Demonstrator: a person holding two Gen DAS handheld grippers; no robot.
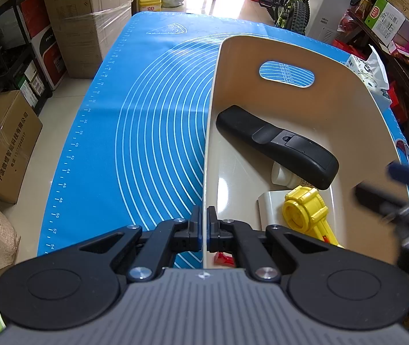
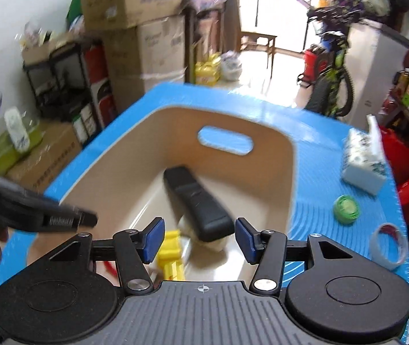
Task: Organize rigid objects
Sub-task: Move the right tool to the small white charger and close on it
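On the blue mat covering the bench, a beige bin already holds a black remote, a yellow toy and a white piece beneath. The left gripper has its jaws pinched on the bin's near wall; the right gripper hovers above, jaws wide and empty. Likely left: the green disc, tape roll and tissue pack.

A bin stands on a mat covering the bench. In the bin, a remote lies across a bottle, a toy beside them. Toward the bench's right edge, outside the bin, lie a tissue pack, a lid and a tape roll.
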